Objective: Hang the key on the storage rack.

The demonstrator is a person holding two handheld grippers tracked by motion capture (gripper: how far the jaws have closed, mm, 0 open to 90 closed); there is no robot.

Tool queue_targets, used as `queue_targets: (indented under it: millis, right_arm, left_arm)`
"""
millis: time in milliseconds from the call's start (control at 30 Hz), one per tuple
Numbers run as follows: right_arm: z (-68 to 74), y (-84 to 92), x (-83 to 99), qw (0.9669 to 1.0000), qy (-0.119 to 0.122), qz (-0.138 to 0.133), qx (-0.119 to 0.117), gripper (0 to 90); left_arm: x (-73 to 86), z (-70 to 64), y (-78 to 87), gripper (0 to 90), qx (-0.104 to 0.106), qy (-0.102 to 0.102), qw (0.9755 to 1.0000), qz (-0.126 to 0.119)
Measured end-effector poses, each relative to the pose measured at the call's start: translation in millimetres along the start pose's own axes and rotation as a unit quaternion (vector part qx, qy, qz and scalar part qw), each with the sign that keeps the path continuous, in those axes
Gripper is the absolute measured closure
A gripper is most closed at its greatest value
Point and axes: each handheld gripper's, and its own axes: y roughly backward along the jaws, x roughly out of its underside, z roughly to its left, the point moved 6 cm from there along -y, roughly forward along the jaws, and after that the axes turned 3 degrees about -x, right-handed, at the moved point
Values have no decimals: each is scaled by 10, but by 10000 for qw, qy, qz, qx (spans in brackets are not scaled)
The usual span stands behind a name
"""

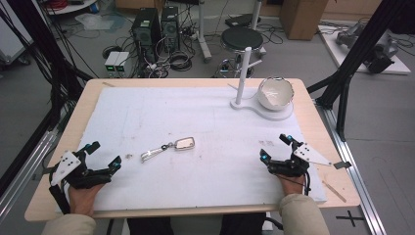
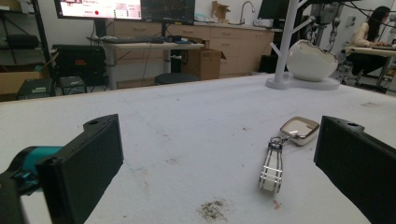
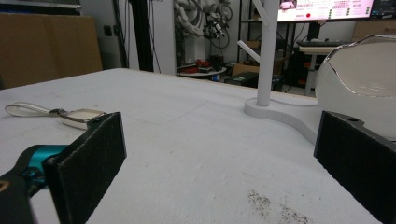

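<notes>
Since both tongs gape empty, keychain (image 1: 169, 146) lies between left gripper (image 1: 103, 154) and right gripper (image 1: 274, 147), nearer left. Looks light, stiff, slippery metal; grab strap end, not mirrored tag.

A lab: computer towers (image 1: 147, 29), cables, monitors (image 2: 123, 8).

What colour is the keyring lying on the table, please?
Shiny silver; the keyring shows best in the left gripper view.

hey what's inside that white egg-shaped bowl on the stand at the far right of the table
The white egg-shaped bowl on its white stand looks empty: the high view shows only its pale inner wall. In the right gripper view its jagged rim hides the bottom, so something small there cannot be ruled out.
</notes>
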Motion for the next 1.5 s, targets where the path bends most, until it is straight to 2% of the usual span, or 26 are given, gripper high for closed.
queue_targets:
  millis: [167, 200, 367, 533, 767, 833, 900, 967, 1033, 1100, 1167, 1200, 1267, 1400, 1467, 1500]
  right_arm:
    - [10, -1, 1, 10000, 53, 25, 1, 14]
    - [13, 2, 3, 10000, -12, 30, 2, 14]
    - [4, -1, -1, 10000, 29, 4, 12, 14]
    - [1, 3, 2, 10000, -42, 13, 23, 14]
    - [1, 3, 3, 10000, -44, 35, 26, 14]
    - [-1, -2, 0, 10000, 6, 11, 26, 14]
    - [-2, 0, 1, 10000, -1, 21, 15, 14]
    - [1, 3, 2, 10000, -49, 33, 36, 14]
    - [1, -1, 0, 10000, 3, 8, 54, 14]
    - [4, 1, -1, 10000, 7, 2, 53, 14]
    - [0, 2, 1, 10000, -17, 13, 73, 14]
    - [0, 2, 1, 10000, -18, 15, 82, 14]
    - [0, 0, 0, 10000, -1, 3, 71, 14]
    - [-2, 2, 2, 10000, -25, 23, 78, 14]
    - [-1, 3, 3, 10000, -34, 27, 80, 14]
    - [-1, 3, 2, 10000, -24, 23, 79, 14]
  left_arm:
    - [3, 1, -7, 17, 0, -13, 10000, 65]
    - [3, 2, -12, 17, -23, 5, 10000, 50]
    - [2, -2, -2, 18, -40, -34, 10000, 36]
    - [4, 4, -8, 17, -54, -16, 10000, 71]
    - [-15, 75, -26, 17, -136, 311, 9994, 111]
    - [-88, 103, -39, 18, -155, 366, 9991, 128]
    - [-226, 125, -61, 17, -122, 309, 9994, 106]
    - [-379, 130, -98, 17, -29, 146, 9998, 163]
    - [-523, 120, -144, 17, 107, -45, 9996, 253]
    - [-649, 98, -194, 17, 258, -229, 9987, 374]
    - [-757, 64, -264, 17, 468, -424, 9964, 573]
    - [-795, 49, -298, 17, 552, -564, 9944, 701]
    - [-856, 11, -364, 17, 728, -693, 9907, 918]
    - [-972, -93, -519, 17, 1172, -983, 9794, 1320]
    - [-990, -128, -580, 17, 1244, -1172, 9746, 1444]
    - [-986, -139, -609, 17, 1291, -1257, 9711, 1565]
